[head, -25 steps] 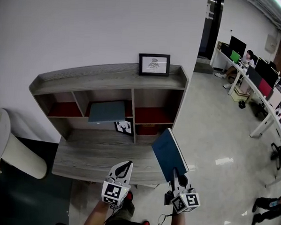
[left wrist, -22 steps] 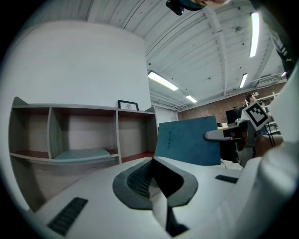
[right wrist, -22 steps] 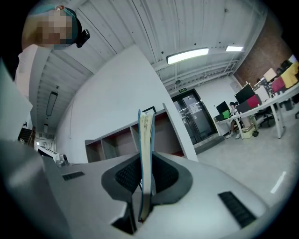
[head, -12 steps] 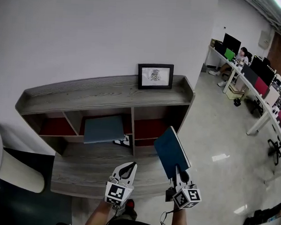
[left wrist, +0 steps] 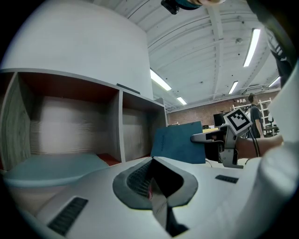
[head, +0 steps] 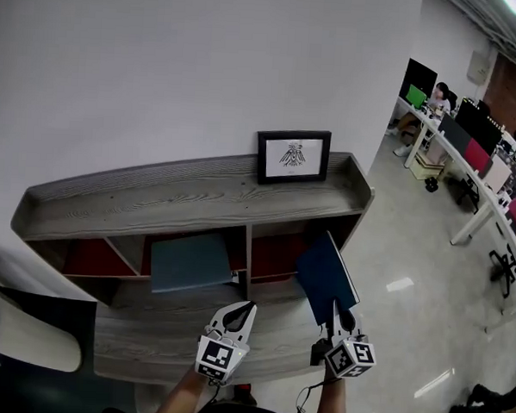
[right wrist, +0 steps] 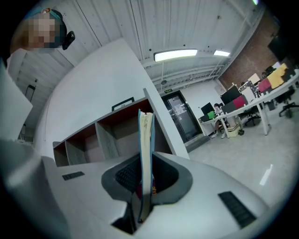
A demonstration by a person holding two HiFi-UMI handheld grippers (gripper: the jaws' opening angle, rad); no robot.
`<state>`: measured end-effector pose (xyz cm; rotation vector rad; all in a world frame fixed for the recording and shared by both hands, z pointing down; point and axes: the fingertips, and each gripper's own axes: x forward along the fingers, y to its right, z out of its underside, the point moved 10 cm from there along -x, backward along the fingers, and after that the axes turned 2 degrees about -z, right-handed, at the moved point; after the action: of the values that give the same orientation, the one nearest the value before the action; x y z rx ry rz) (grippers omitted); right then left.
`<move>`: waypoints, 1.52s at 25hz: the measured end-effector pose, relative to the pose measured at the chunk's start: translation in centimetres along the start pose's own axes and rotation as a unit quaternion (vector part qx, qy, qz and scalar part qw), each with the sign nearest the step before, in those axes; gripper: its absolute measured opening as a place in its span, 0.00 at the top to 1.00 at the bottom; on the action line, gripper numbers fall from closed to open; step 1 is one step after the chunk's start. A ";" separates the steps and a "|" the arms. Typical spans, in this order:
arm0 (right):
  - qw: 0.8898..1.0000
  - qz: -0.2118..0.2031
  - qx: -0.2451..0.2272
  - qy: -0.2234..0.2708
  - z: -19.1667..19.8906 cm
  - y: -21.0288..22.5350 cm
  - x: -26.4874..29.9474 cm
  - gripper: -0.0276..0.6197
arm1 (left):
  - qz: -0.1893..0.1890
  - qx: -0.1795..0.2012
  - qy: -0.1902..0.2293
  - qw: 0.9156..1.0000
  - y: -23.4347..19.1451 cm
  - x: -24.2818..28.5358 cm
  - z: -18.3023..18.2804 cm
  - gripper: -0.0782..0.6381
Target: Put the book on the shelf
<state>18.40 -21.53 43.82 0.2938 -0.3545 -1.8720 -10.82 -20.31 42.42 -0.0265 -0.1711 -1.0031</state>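
Observation:
My right gripper (head: pixel 340 316) is shut on a dark blue book (head: pixel 326 276), which stands on edge and reaches toward the right compartment (head: pixel 277 252) of the grey wooden shelf (head: pixel 190 193). In the right gripper view the book (right wrist: pixel 145 154) shows edge-on, pages visible, clamped between the jaws. My left gripper (head: pixel 238 313) is shut and holds nothing; it hovers over the lower ledge (head: pixel 148 334). The left gripper view shows the book (left wrist: pixel 180 142) and the right gripper (left wrist: pixel 210 137) to its right.
A second teal book (head: pixel 190 260) leans out of the middle compartment. A framed picture (head: pixel 293 157) stands on the shelf top. A white round bin (head: pixel 22 343) is at the left. Desks with monitors (head: pixel 469 135) and a seated person are at the far right.
Both grippers and the book have moved closer to the shelf; the shelf now fills more of the head view and the book's far end is at the right compartment's opening.

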 end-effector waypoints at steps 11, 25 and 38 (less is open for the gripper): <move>0.999 0.033 0.002 0.002 0.7 0.8 4.4 0.86 | 0.016 -0.007 -0.008 1.000 -3.3 2.4 0.8 0.88; 0.998 0.061 0.009 0.000 1.6 0.7 8.4 0.86 | 0.029 -0.017 -0.011 0.999 -5.6 3.7 1.3 0.88; 0.998 0.069 0.012 -0.007 2.1 1.1 8.8 0.81 | 0.042 -0.022 -0.014 0.999 -5.7 4.1 1.8 0.88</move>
<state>15.76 -29.98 45.94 0.2653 -0.3983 -1.7358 -13.66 -26.62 44.52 -0.0870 -0.1714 -0.9236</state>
